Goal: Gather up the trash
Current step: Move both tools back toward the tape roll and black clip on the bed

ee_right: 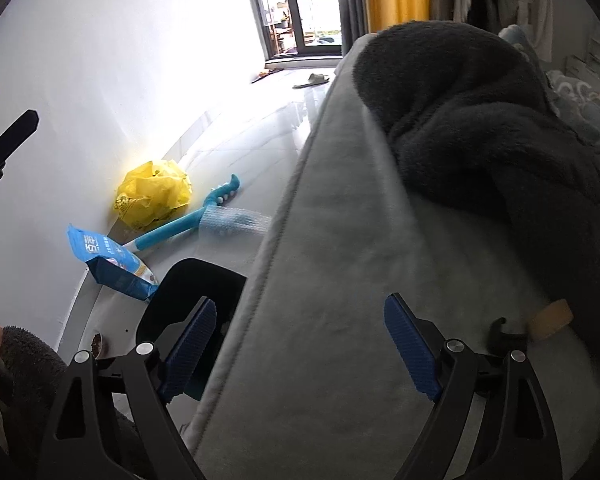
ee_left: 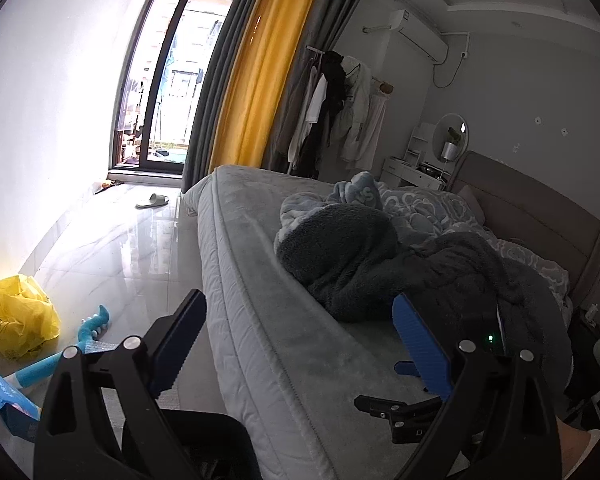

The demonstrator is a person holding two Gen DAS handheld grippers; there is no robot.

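Observation:
A crumpled yellow plastic bag [ee_right: 153, 193] lies on the floor by the white wall; it also shows in the left wrist view [ee_left: 18, 316]. A blue printed packet [ee_right: 112, 266] lies nearer, also low left in the left wrist view [ee_left: 4, 396]. A piece of bubble wrap [ee_right: 230, 222] lies by the bed's side. A black bin [ee_right: 192, 300] stands on the floor beside the bed. My left gripper [ee_left: 300, 344] is open and empty above the bed's edge. My right gripper [ee_right: 300, 348] is open and empty over the mattress edge, to the right of the bin.
A blue long-handled brush [ee_right: 188, 220] lies on the floor between the bag and the bubble wrap. A grey bed [ee_left: 260, 280] carries dark and light blue blankets [ee_left: 340, 256]. A slipper [ee_left: 152, 201] lies near the balcony door. A small tan tag [ee_right: 552, 316] lies on the mattress.

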